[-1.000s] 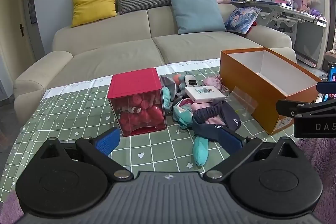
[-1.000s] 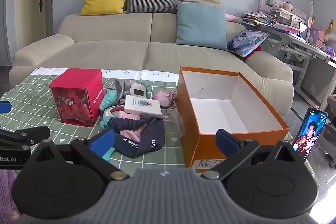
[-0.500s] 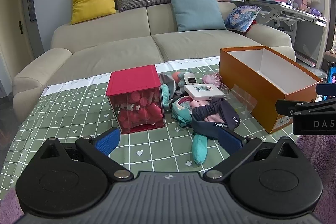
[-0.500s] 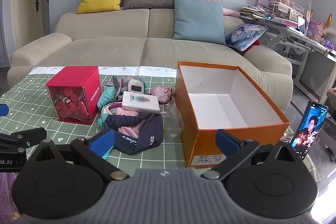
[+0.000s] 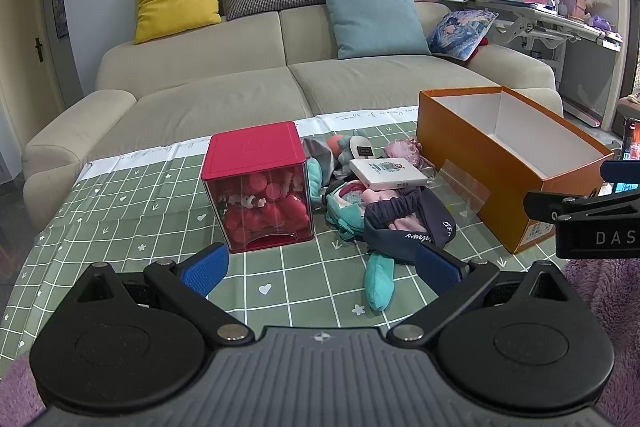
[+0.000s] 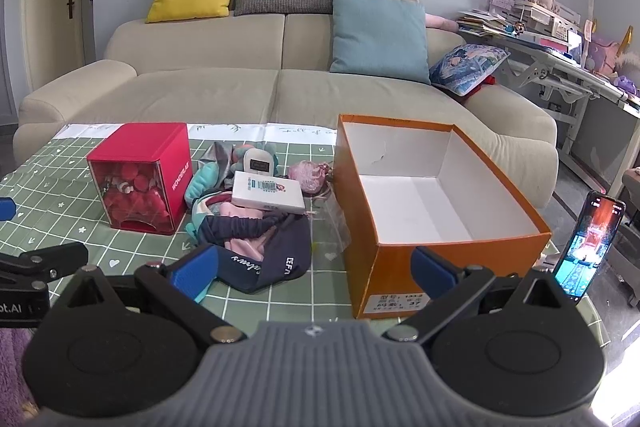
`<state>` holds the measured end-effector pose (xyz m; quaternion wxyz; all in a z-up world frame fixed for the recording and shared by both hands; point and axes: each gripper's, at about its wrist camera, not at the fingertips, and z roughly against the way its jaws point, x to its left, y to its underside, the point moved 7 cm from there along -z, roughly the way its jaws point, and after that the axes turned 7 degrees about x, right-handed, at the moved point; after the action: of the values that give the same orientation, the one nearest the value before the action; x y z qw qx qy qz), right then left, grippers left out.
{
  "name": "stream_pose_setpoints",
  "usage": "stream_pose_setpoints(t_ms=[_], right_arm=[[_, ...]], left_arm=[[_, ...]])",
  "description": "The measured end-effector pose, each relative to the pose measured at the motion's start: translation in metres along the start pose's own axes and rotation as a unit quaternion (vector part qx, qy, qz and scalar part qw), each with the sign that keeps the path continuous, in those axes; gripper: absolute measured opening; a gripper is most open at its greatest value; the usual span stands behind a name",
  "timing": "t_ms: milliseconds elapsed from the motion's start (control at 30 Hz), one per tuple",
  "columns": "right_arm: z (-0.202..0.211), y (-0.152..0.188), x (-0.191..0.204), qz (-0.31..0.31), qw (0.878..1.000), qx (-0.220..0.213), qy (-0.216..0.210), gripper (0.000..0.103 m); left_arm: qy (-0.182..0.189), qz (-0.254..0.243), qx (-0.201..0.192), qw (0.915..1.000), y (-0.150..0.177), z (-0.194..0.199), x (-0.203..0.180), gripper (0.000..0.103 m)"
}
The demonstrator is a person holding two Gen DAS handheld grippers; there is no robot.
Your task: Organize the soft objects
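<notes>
Left gripper (image 5: 320, 267): jaws wide open, holding nothing, touching nothing, hovering over the green grid tabletop (image 5: 288, 279). Right gripper (image 6: 314, 269): jaws also wide open and empty, its right pad in front of the near wall of the orange box (image 6: 448, 187). Soft pile (image 5: 376, 203) sits mid-tabletop, at 12 to 1 o'clock from the left jaws and 11 o'clock from the right ones. In it: navy cap (image 6: 268, 259) nearest, with pink cloth (image 6: 248, 247) inside; teal plush (image 5: 378, 279) lying flat toward the left gripper; a pink frilly piece (image 6: 308, 175) at the far side, near the box. A white carton (image 6: 268, 191) lies on top of the pile. Red cube (image 5: 258, 187), clear-fronted with red items inside, stands just beside the pile at its 9 o'clock. Orange box is open and empty, at the pile's 3 o'clock, a clear plastic sheet (image 5: 464, 187) between them. Phone (image 6: 590, 247) propped upright at 3 o'clock of the box.
</notes>
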<state>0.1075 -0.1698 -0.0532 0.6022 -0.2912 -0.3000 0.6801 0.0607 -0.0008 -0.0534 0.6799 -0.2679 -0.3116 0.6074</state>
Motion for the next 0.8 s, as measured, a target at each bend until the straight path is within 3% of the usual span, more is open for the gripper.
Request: stream_pose_setpoints(t_ms=[800], right_arm=[[0.0005, -0.0011, 0.0002, 0.0, 1.0, 0.001, 0.0, 0.101]], left_arm=[[0.001, 0.001, 0.001, 1.0, 0.0002, -0.0008, -0.0001, 0.103]])
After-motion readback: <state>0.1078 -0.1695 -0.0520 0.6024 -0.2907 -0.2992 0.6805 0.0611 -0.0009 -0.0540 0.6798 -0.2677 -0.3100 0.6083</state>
